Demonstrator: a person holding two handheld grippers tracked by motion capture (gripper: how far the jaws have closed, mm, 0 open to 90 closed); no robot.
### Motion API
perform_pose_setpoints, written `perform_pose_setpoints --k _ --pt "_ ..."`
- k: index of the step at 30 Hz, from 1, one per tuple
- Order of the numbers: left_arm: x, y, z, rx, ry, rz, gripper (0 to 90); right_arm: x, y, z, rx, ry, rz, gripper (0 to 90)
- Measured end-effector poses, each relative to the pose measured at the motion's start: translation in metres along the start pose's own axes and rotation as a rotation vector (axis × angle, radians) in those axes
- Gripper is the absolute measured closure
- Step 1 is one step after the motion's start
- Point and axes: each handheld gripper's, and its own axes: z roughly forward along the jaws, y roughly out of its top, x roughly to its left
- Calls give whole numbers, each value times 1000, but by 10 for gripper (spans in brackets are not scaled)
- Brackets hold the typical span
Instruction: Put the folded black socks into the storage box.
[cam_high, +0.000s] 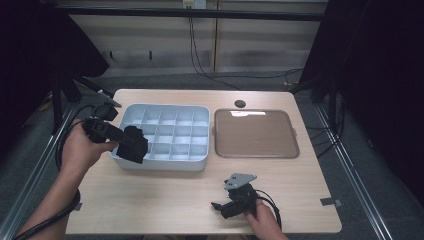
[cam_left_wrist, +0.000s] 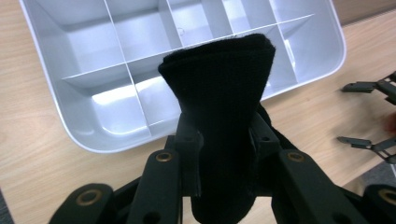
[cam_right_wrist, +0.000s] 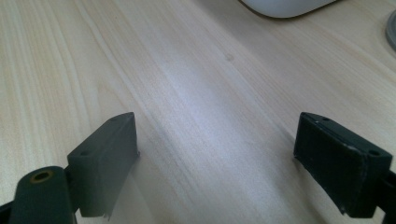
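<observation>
High view showed the left gripper (cam_high: 131, 145) at the near left corner of the white compartment tray (cam_high: 200, 162), its jaws clamped on a black cloth (cam_high: 135, 144) that hung over the tray's near left rim. Left gripper view looked along those jaws: the cloth (cam_left_wrist: 219, 116) rose between them as a thick folded pad, pinched from both sides, and it blocked sight of the cells just behind it (the dividers to either side stayed plain to see). The tray (cam_left_wrist: 88, 135) lay beneath and beyond the cloth, its grid of cells bare where they showed.

To the right of the tray sat a brown flat lid (cam_high: 256, 134) on the wooden table (cam_high: 165, 200), just beside the tray but not touching it, with a small dark round hole (cam_high: 240, 103) at the table's far edge. The right gripper (cam_high: 222, 206) rested at the near edge of the table, well apart from the tray, its jaws spread wide with only bare wood between them in the right gripper view. Cables (cam_high: 200, 60) trailed across the floor beyond the table.
</observation>
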Motion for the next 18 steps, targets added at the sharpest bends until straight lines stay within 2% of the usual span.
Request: perform_pose_setpoints --k 12,18 --pt "11 9 5 -1 25 -22 712 0 0 0 0 0 -1 129" --pt "21 10 10 0 30 -37 712 0 0 0 0 0 0 129"
